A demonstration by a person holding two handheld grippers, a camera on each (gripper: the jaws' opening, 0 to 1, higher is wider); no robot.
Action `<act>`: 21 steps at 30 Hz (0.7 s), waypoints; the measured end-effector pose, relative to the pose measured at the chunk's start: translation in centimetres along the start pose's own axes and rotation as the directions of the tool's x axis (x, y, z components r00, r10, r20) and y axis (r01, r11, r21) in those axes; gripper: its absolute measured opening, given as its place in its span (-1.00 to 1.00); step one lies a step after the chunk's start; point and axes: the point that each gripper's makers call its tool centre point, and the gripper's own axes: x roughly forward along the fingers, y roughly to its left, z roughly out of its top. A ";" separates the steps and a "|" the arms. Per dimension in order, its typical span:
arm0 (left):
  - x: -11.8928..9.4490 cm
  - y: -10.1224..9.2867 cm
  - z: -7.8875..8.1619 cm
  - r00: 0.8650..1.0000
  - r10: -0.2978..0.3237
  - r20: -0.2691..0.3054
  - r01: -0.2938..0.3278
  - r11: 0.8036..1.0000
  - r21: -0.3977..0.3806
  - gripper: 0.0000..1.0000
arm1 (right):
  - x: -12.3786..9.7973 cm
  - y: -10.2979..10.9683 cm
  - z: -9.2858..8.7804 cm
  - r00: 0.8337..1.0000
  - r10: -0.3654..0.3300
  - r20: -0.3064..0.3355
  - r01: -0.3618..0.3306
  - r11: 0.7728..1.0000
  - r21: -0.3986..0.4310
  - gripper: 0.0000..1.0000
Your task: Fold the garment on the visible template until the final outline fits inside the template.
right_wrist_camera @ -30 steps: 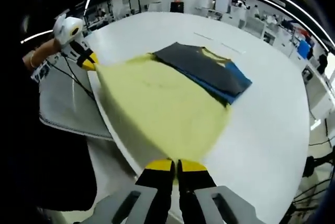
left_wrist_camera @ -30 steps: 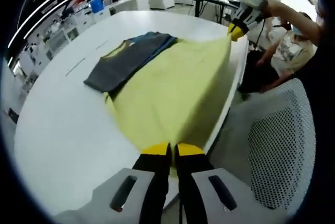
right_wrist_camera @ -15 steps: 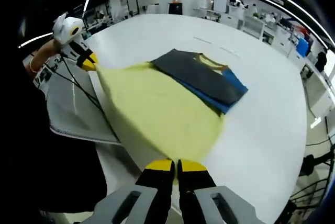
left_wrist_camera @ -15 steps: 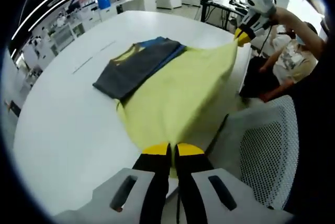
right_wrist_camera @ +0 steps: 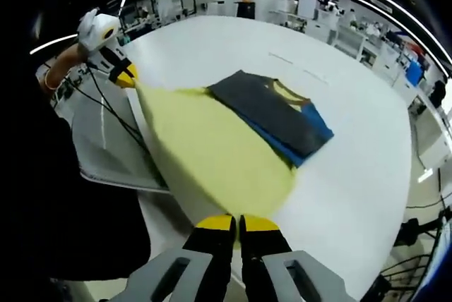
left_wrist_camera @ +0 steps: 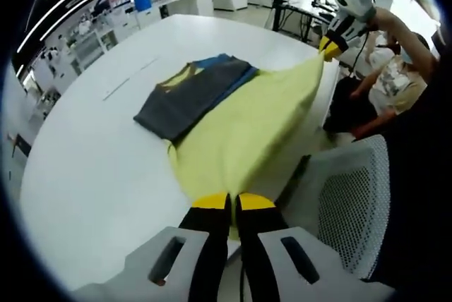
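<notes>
Both tools, left tool (left_wrist_camera: 232, 203) and right tool (right_wrist_camera: 236, 224), pinch the raised yellow garment (left_wrist_camera: 244, 129) taut.

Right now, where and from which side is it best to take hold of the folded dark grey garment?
Probably at the dark grey garment's free edge that faces bare table, coming in low from that side. It lies flat, its near edge meets the yellow garment, and a blue piece sits under it.
</notes>
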 end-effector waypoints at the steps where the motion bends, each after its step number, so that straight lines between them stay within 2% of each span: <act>1: -0.1 0.0 0.1 1.000 0.000 0.000 0.000 1.000 0.005 -0.98 | -0.1 -0.1 0.1 1.000 -0.002 0.002 0.002 1.000 -0.001 -1.00; 8: 0.3 1.7 0.8 0.999 0.032 0.014 -0.032 0.999 0.019 -0.98 | 0.1 -1.6 1.1 0.999 -0.021 0.031 0.021 1.000 0.015 -1.00; 13: 0.6 3.4 1.9 0.996 0.070 0.051 -0.071 0.997 0.020 -0.98 | 0.8 -2.6 1.9 0.998 -0.035 0.046 0.035 0.999 -0.004 -1.00; 21: 1.6 4.8 3.1 0.995 0.082 0.061 -0.085 0.995 0.044 -0.98 | 1.6 -4.7 3.2 0.994 -0.085 0.068 0.087 0.996 -0.024 -1.00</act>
